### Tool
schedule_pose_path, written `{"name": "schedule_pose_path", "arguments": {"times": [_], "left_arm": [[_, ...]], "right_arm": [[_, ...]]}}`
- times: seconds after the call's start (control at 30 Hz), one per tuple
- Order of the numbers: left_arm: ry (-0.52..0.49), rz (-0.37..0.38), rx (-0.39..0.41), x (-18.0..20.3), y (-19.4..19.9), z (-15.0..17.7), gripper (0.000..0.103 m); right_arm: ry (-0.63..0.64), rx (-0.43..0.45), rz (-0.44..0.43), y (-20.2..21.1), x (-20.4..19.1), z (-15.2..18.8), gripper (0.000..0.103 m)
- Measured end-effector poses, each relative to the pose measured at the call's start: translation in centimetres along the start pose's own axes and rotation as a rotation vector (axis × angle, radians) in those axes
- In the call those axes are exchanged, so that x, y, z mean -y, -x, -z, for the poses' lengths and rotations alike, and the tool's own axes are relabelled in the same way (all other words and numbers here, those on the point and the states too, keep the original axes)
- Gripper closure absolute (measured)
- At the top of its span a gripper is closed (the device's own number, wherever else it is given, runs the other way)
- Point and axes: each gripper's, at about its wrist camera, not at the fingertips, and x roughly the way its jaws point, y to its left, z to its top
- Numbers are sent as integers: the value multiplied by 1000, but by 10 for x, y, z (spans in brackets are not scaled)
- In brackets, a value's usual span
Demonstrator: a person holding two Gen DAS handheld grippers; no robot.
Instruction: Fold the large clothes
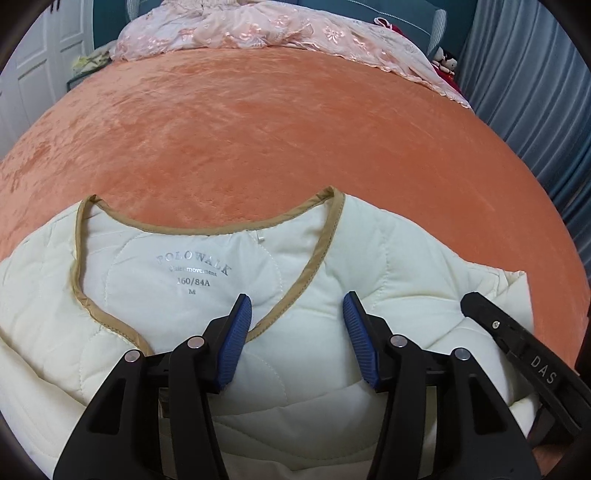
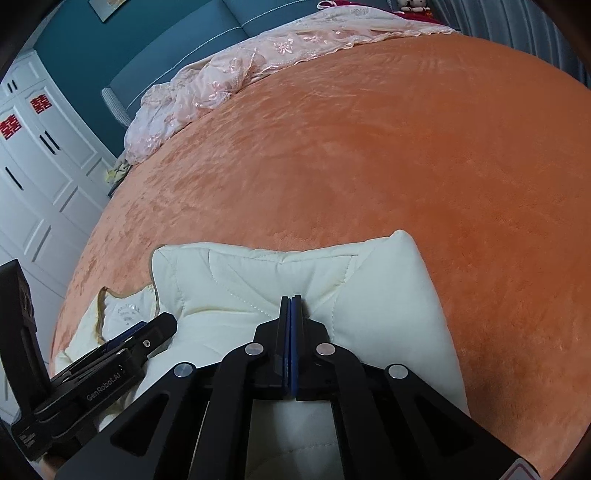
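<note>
A cream quilted jacket lies on the orange bed blanket, its inside label facing up within a tan-trimmed neckline. My left gripper hovers open just over the chest beside the neckline, with nothing pinched between its blue pads. My right gripper is shut, its pads pressed flat together over a folded-over sleeve or shoulder of the jacket; no fabric shows between them. Each gripper appears in the other's view: the right gripper at the right edge, the left gripper at the lower left.
The orange blanket stretches bare beyond the jacket. A pink lace cover is bunched at the far end against a blue headboard. White wardrobe doors stand to the left, blue curtains to the right.
</note>
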Motion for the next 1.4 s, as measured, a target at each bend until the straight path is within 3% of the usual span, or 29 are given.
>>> {"name": "schedule_pose_path", "arguments": {"times": [0.13,0.2,0.23,0.3,0.37,0.47,0.53,0.67,0.83,1.03,1.4], "left_arm": [[14,-54,18,-5,9,-6,53],[24,-100,86,-22,36,-12,55],[28,-86,113,-34,50,-15,54],[17,-78,122,-61,75,-21,54],[-20,-88,78,-84,86,-23,55],[-68,-96,-34,-108,83,-18,59],[-95,-91,-103,-113,75,-15,74],[-110,-82,-132,-116,59,2,80],[-45,-121,-61,-123,41,4,103],[49,-120,0,-139,23,-7,103],[177,-8,119,-164,18,-4,103]], "right_arm": [[-60,54,45,13,7,-7,103],[-96,128,117,39,9,-16,103],[-86,177,125,57,5,-21,93],[-15,212,73,81,-16,-31,91],[110,138,-11,84,-55,-36,91],[278,-70,-119,53,-114,-23,92],[358,-178,-128,23,-142,-5,97],[424,-313,-73,-29,-159,27,102],[381,-230,-54,-41,-141,34,103],[289,-124,-16,-46,-126,30,103],[288,-55,-15,-50,-122,28,103]]}}
